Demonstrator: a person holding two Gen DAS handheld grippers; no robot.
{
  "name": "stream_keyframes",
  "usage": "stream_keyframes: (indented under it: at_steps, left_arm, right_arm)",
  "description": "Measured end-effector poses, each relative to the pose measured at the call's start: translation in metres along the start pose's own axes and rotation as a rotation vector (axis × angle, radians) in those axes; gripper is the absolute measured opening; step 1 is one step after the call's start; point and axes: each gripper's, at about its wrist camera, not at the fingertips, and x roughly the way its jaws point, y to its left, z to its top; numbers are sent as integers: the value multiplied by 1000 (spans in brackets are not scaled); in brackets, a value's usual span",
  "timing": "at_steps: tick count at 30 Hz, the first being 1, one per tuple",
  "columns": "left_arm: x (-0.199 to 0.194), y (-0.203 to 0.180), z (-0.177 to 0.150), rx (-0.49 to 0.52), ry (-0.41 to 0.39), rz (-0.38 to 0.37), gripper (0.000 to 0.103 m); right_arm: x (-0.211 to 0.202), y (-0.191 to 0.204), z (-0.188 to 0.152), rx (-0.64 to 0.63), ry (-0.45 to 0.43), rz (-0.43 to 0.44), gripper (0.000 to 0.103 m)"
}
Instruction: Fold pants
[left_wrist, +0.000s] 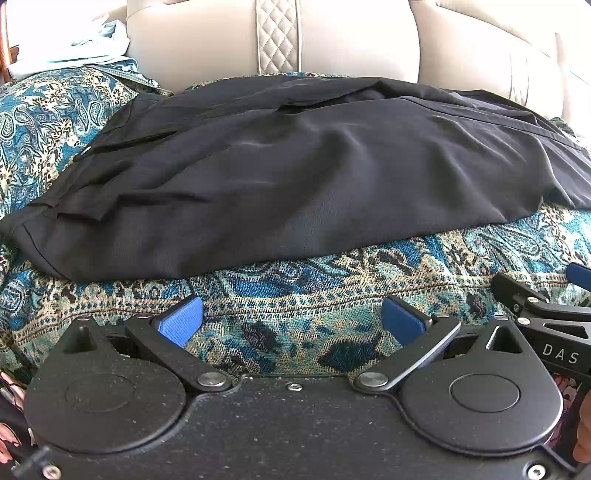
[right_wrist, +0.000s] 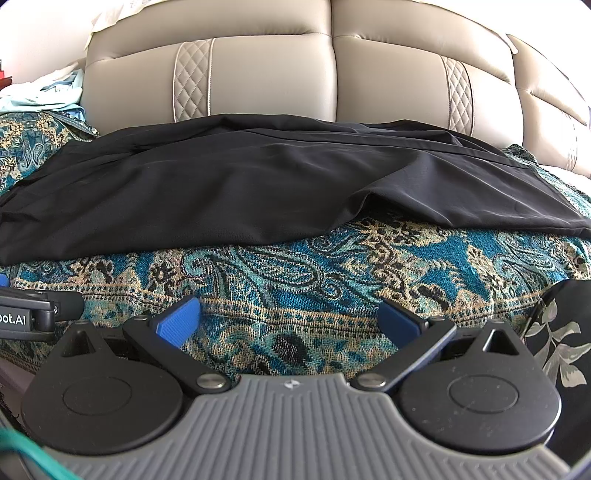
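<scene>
- Two claws show, one per wrist view, each low in its frame with blue pads spread wide and nothing between them.
- Left claw (left_wrist: 291, 321) hangs over the patterned throw, pads clear of the black cloth; one blue pad (left_wrist: 181, 320) sits at lower left of centre in that view, its twin at lower right.
- Right claw (right_wrist: 290, 319) is likewise parted and empty, over the same throw; in the left wrist view its black body reaches in at the right edge, just beside the left one.
- Black pants (left_wrist: 288, 173) lie across the middle of both frames, stretched from the left edge to the right edge, wrinkled, with a seam line running along the upper right part. In the right wrist view the pants (right_wrist: 258, 184) fill the middle band, their near hem lifted in a small hump right of centre.
- Teal and beige paisley throw (left_wrist: 295, 280) lies beneath the pants and fills the lower middle of each frame.
- Beige leather sofa back (right_wrist: 332, 74) with quilted diamond strips spans the top of both views, right behind the pants.
- Pale blue cloth (left_wrist: 74, 44) is heaped at upper left, apart from the pants.
- Dark floral fabric (right_wrist: 557, 343) shows at the lower right edge of the right wrist view.
</scene>
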Motion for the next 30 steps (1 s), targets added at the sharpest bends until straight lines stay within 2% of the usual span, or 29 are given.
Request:
stream_keyframes:
  at_steps: [13, 20, 24, 30]
  left_arm:
    - [3, 1, 4, -15, 6, 6, 103]
    - [2, 5, 13, -28, 37, -2, 103]
    - [2, 22, 23, -84, 35, 30, 103]
    - [-6, 73, 44, -238, -13, 63, 103]
  right_arm:
    - [-1, 0, 0, 0, -1, 0, 103]
    - [-4, -3, 1, 0, -9, 16, 103]
    - [-5, -17, 8, 48, -7, 34, 103]
    - [4, -73, 39, 232, -68, 0, 103]
